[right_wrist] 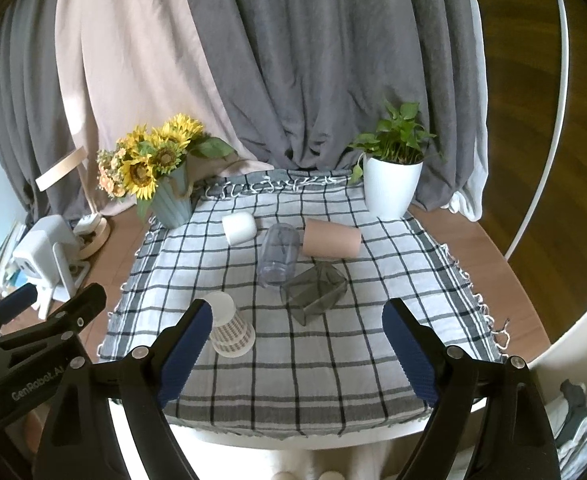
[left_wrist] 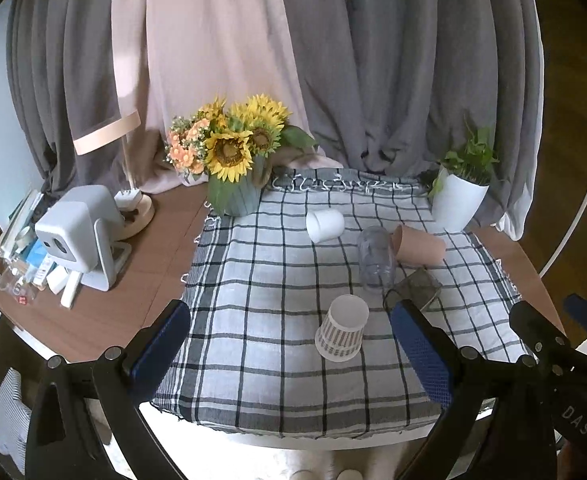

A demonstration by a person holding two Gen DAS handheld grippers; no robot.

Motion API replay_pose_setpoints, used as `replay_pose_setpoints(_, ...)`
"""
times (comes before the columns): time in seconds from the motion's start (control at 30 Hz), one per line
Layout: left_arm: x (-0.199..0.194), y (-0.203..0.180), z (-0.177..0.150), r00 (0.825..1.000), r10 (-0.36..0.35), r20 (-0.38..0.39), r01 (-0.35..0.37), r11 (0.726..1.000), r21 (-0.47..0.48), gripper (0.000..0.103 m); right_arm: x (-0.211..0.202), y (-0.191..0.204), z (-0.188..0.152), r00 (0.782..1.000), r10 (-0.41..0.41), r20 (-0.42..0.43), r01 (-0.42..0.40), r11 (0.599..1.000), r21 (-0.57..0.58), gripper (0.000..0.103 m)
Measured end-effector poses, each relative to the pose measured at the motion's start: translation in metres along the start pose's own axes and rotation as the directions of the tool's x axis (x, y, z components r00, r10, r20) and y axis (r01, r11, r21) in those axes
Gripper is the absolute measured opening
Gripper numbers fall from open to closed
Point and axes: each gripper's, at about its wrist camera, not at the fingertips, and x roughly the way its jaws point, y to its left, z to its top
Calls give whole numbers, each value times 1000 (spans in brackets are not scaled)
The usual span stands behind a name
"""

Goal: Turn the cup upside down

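A striped white paper cup (left_wrist: 342,333) (right_wrist: 230,329) stands upside down on the checked cloth (left_wrist: 277,384) (right_wrist: 293,372) near the front. A white cup (left_wrist: 325,225) (right_wrist: 239,227), a clear plastic cup (left_wrist: 376,259) (right_wrist: 278,255), a pink cup (left_wrist: 418,246) (right_wrist: 331,242) and a dark clear square cup (left_wrist: 415,290) (right_wrist: 314,291) lie on their sides further back. My left gripper (left_wrist: 289,352) is open and empty, just in front of the striped cup. My right gripper (right_wrist: 297,352) is open and empty, with the striped cup by its left finger.
A sunflower vase (left_wrist: 235,196) (right_wrist: 170,204) stands at the back left, a white potted plant (left_wrist: 457,200) (right_wrist: 391,188) at the back right. A white device (left_wrist: 81,236) (right_wrist: 41,256) and small clutter sit on the wooden table left of the cloth. Curtains hang behind.
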Motion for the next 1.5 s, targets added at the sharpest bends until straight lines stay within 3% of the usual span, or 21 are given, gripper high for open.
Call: replay_pose_setpoints(1.5, -16, -6, -2, 1000, 13, 14, -13, 1000, -4, 103, -16, -3, 2, 1000, 2, 26, -2, 1000, 7, 87)
